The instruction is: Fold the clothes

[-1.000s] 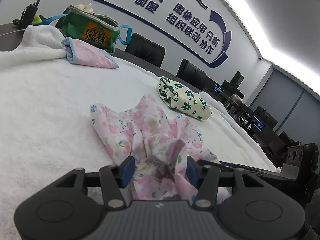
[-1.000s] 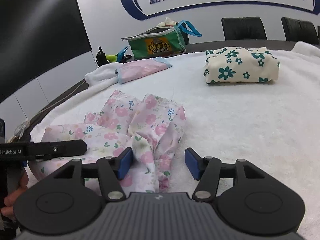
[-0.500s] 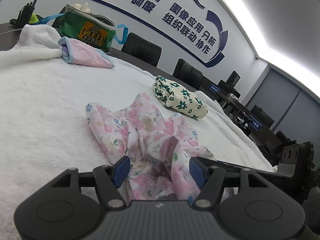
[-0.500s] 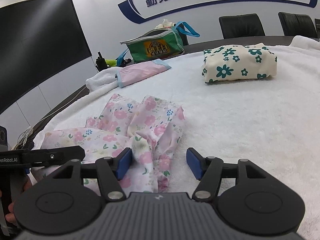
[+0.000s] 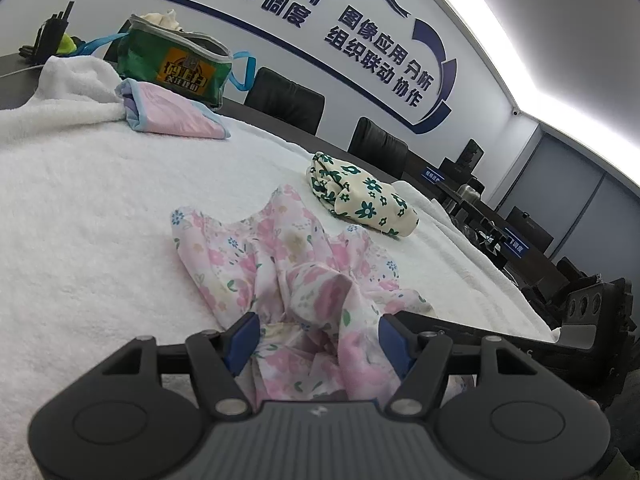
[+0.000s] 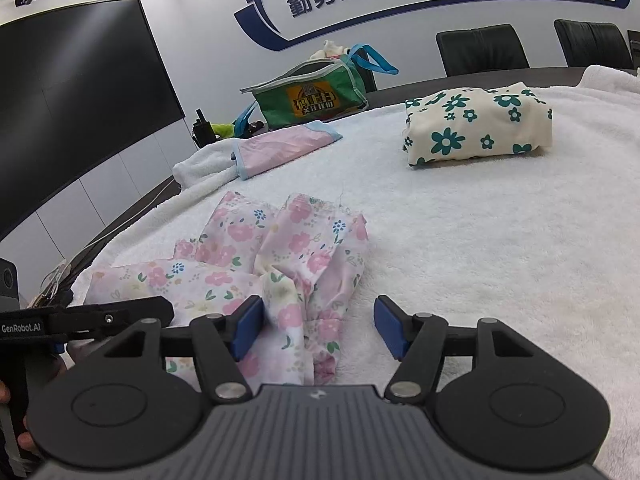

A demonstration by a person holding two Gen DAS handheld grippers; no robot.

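**A:** Left wrist view first: what does the left gripper (image 5: 318, 338) have?

**B:** Nothing clamped. Its blue pads (image 5: 243, 336) stand apart, and the crumpled pink floral-print garment of thin cloth (image 5: 288, 264) bunches up between them. The near folds rise into the gap, but neither pad presses the cloth flat.

**A:** And where does that garment lie?

**B:** On the white fluffy towel (image 5: 80, 220) that covers the table, close in front of both tools, rumpled and unfolded. In the right wrist view the same garment (image 6: 256, 264) spreads leftward from the right gripper (image 6: 318, 330).

**A:** Is the right gripper holding it?

**B:** No. Its jaws are parted too. A ridge of the cloth runs up against the left blue pad (image 6: 248, 326); the right-hand pad sits over bare towel (image 6: 500, 240). I cannot tell whether the left pad actually touches the fabric.

**A:** Can each tool see the other?

**B:** Yes. The right gripper's black finger (image 5: 480, 332) reaches in from the right edge of the left view, beside the garment. The left gripper (image 6: 100, 316) enters the right view from the left, with a hand (image 6: 16, 420) partly visible behind it.

**A:** Anything else on the towel?

**B:** A folded cream bundle with dark green flowers (image 6: 476, 124) lies well beyond the pink garment. Farther back sits a folded pale pink piece with light blue trim (image 6: 280, 146), and behind that a green zip bag with blue handles (image 6: 312, 94) on the dark tabletop.
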